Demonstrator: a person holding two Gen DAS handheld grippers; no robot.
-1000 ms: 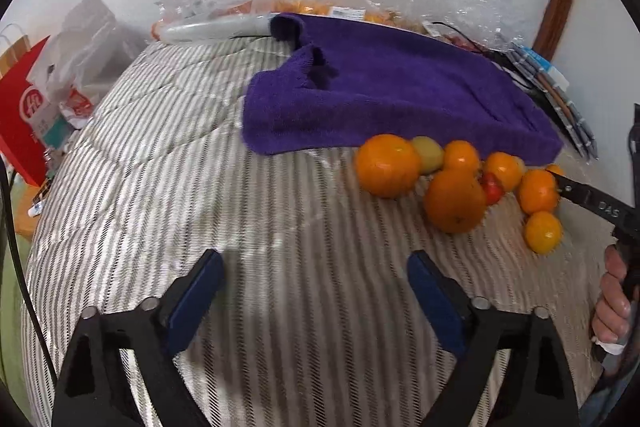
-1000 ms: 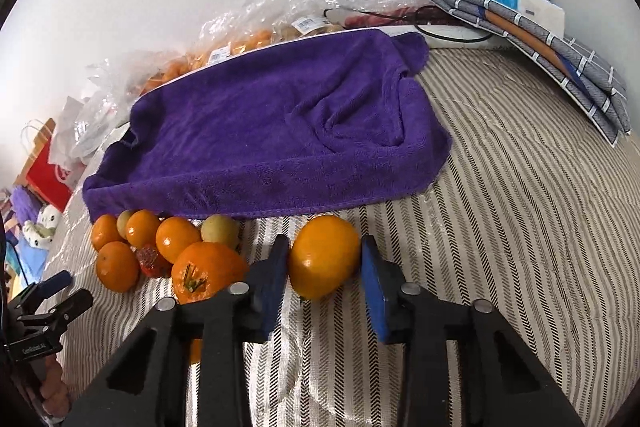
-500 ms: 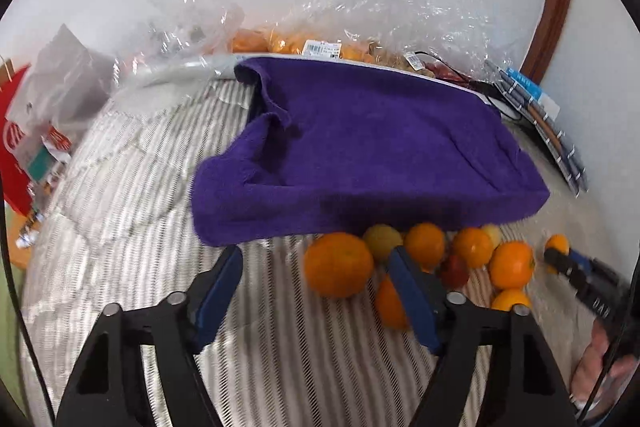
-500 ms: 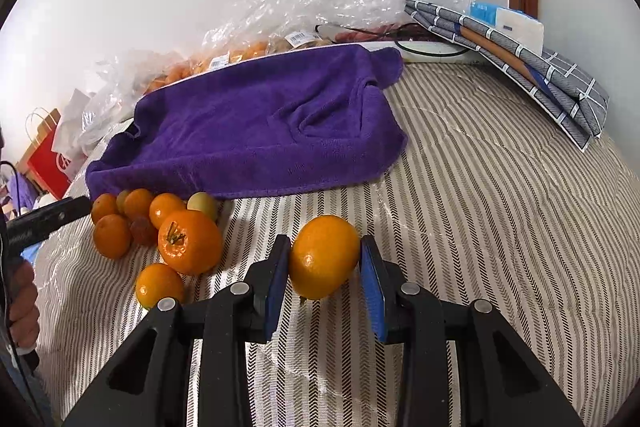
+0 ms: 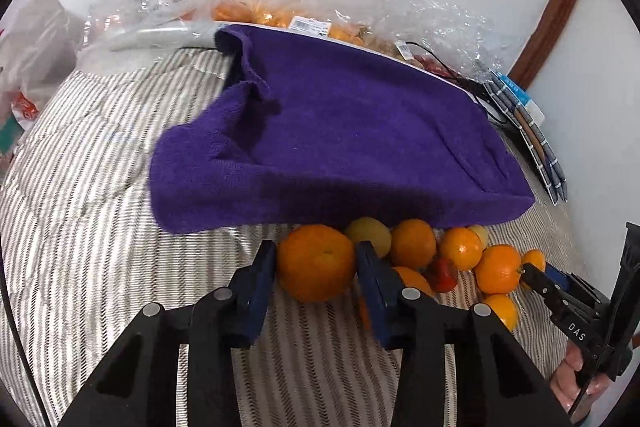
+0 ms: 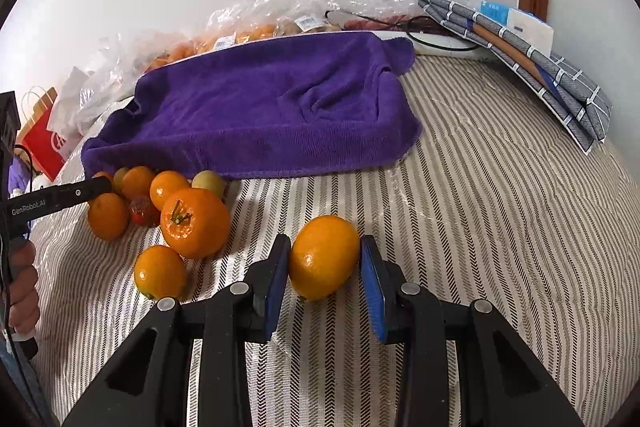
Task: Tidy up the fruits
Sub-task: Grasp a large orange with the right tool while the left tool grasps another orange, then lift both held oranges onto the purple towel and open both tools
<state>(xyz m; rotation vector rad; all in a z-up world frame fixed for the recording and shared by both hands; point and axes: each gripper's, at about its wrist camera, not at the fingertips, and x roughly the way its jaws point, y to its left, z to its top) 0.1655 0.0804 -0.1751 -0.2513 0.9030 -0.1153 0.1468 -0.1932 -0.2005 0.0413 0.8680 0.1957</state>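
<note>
In the left wrist view my left gripper [image 5: 316, 267] is shut on a large orange [image 5: 317, 262] at the left end of a fruit cluster [image 5: 460, 255] lying on the striped bedcover just below a purple towel [image 5: 340, 139]. In the right wrist view my right gripper [image 6: 325, 265] holds a yellow-orange fruit [image 6: 324, 257] between its blue pads [image 6: 276, 277] on the cover, right of the cluster [image 6: 160, 203]; a slim gap shows at the right pad. The right gripper also shows in the left wrist view [image 5: 560, 297].
Clear plastic bags of oranges [image 6: 248, 35] line the wall behind the towel. Folded grey checked cloths [image 6: 532, 67] lie at the right edge. A red paper bag [image 6: 40, 143] and white bags stand at the left. A black cable [image 5: 452, 71] runs behind the towel.
My left gripper moved forward to the cluster and closed around the large orange. My right gripper drew its fruit rightward, away from the cluster, and its right pad has eased off slightly.
</note>
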